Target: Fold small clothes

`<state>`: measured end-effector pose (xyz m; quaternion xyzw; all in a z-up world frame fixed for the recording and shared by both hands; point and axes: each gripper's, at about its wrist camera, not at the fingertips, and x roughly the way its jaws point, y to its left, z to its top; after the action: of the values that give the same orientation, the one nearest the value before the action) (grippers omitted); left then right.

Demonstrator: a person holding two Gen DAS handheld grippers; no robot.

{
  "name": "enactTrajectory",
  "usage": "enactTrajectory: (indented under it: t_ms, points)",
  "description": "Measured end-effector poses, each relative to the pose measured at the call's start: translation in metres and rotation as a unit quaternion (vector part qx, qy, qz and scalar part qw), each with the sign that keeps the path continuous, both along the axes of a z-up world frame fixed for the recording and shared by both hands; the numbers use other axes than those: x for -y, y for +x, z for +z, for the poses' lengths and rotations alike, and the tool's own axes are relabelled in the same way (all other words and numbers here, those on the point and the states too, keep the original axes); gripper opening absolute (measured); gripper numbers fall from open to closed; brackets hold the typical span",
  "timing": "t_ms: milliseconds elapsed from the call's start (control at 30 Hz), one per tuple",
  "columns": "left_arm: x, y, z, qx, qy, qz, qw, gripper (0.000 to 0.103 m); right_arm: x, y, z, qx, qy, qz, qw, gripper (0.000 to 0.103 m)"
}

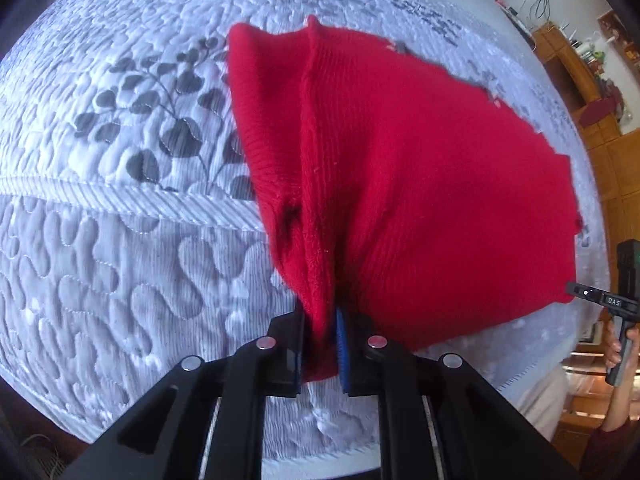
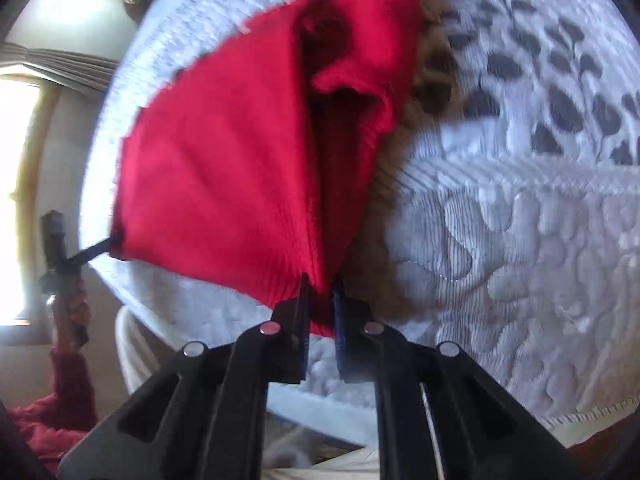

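Quilted white bedcover [image 1: 120, 264] with grey leaf print fills both views. At lower centre of each frame the left gripper [image 1: 320, 344] and right gripper [image 2: 320, 320] have their fingers clamped on corners of a red ribbed-knit garment [image 1: 400, 168] — stretched between them, lifted above the bed. Wooden shelving [image 1: 600, 128] stands at the left view's far right — a bright window [image 2: 16, 200] at the right view's left.

The red garment [image 1: 400, 184] was a matt, fine-ribbed knit with fuzzy edges. Beneath it lay the bedspread [image 1: 120, 240], quilted white cloth, puffy and stitched, printed with grey leaves. The left gripper [image 1: 320, 344] showed matt black plastic, shiny metal rivets and blue ridged pads [image 1: 341, 348].
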<state>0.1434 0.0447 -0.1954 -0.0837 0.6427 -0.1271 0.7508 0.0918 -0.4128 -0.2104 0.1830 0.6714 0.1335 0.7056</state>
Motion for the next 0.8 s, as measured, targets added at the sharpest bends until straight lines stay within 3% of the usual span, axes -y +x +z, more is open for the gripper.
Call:
enactTrajectory:
  t_ms: [133,200,233,367,500,667,800]
  points:
    - [0.007,0.004,0.003,0.010,0.023,-0.001,0.9997,0.020,-0.006,0.003,0.005,0.007,-0.022,0.010,1.000,0.014]
    - [0.013,0.007,0.009,0.014,0.048,-0.006,0.9987,0.041,-0.009,0.006,0.018,0.010,-0.042,0.019,0.999,0.023]
    - [0.011,0.006,0.015,0.020,0.058,-0.005,0.9981,0.043,-0.007,0.007,0.026,0.014,-0.055,0.020,0.998,0.026]
    - [-0.006,0.014,0.051,0.055,0.091,0.017,0.9941,0.045,0.004,0.015,0.060,0.053,-0.092,0.018,0.994,0.029]
    - [0.003,0.061,0.078,0.102,0.117,0.025,0.9876,0.048,0.003,0.062,0.088,0.091,-0.102,0.013,0.991,0.031]
    - [0.029,0.129,0.061,0.088,0.123,0.016,0.9883,0.050,-0.002,0.142,0.068,0.081,-0.081,-0.009,0.993,0.036]
    - [0.041,0.169,0.024,0.063,0.139,0.013,0.9881,0.050,0.008,0.188,0.036,0.050,-0.059,-0.030,0.997,0.038]
